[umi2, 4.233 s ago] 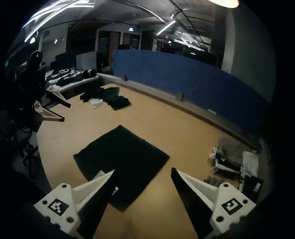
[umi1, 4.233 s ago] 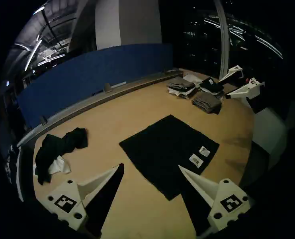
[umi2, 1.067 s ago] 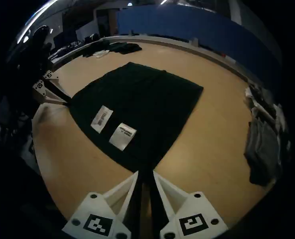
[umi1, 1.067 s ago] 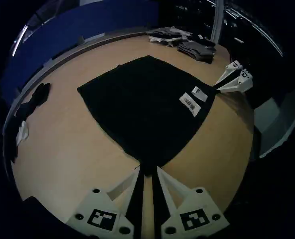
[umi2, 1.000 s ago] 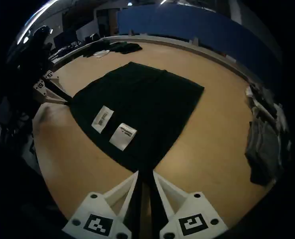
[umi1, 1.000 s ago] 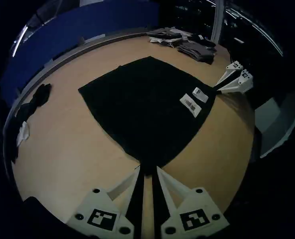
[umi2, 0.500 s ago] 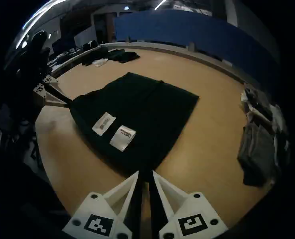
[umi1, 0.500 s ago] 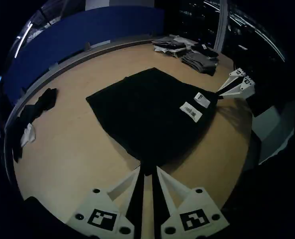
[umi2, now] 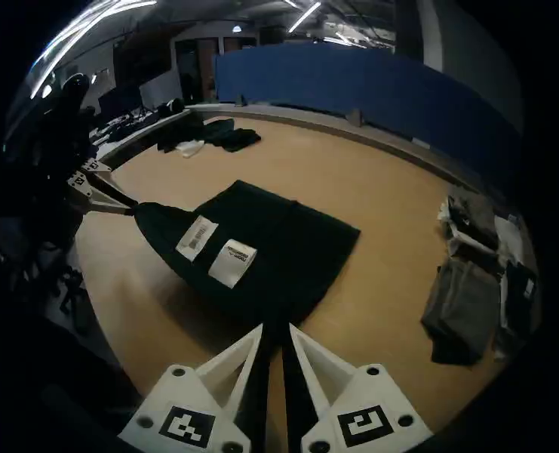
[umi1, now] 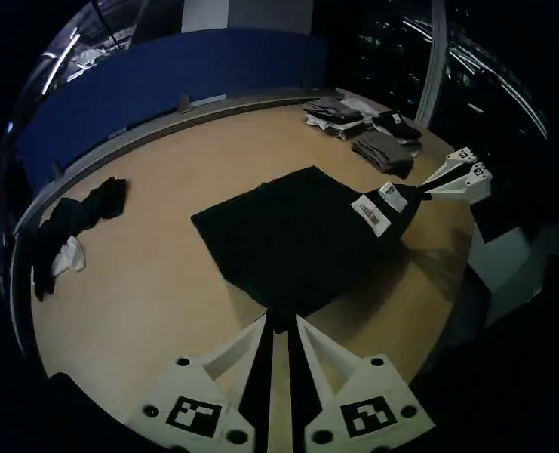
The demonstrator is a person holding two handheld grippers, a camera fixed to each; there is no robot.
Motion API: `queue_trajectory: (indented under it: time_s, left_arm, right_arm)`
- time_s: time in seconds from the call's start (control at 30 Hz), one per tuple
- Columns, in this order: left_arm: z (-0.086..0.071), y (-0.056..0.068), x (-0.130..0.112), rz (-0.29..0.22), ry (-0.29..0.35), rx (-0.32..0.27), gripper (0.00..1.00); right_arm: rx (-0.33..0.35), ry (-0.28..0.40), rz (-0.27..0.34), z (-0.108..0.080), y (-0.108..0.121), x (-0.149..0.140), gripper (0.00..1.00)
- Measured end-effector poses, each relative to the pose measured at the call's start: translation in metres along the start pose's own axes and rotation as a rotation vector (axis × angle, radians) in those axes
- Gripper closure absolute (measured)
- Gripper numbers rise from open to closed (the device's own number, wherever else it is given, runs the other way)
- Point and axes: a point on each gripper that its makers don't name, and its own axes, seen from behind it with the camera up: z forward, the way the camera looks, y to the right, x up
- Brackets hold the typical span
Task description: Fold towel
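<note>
The left hand-held gripper (umi1: 279, 321) pinches the near corner of the dark towel (umi1: 294, 234). In the right gripper view, the right hand-held gripper (umi2: 274, 326) clamps another corner. The held edge, with white tags (umi2: 232, 262), hangs raised above the wooden table (umi1: 166, 302), while the far part lies flat. Farther off are folded clothes (umi1: 381, 147) on the right, a crumpled dark heap (umi1: 83, 215) on the left, and a blue partition (umi1: 166, 75).
</note>
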Motion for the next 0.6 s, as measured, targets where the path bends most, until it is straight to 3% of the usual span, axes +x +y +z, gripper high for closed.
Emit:
queue_trajectory:
  time_s: [0.3, 0.6]
  left_arm:
    - [-0.02, 0.001, 0.02, -0.052, 0.022, 0.009, 0.88]
    - [-0.022, 0.003, 0.021, -0.052, 0.017, 0.012, 0.88]
  right_arm:
    - [-0.006, 0.03, 0.011, -0.021, 0.0, 0.018, 0.9]
    - [-0.008, 0.032, 0.006, -0.024, 0.003, 0.021, 0.9]
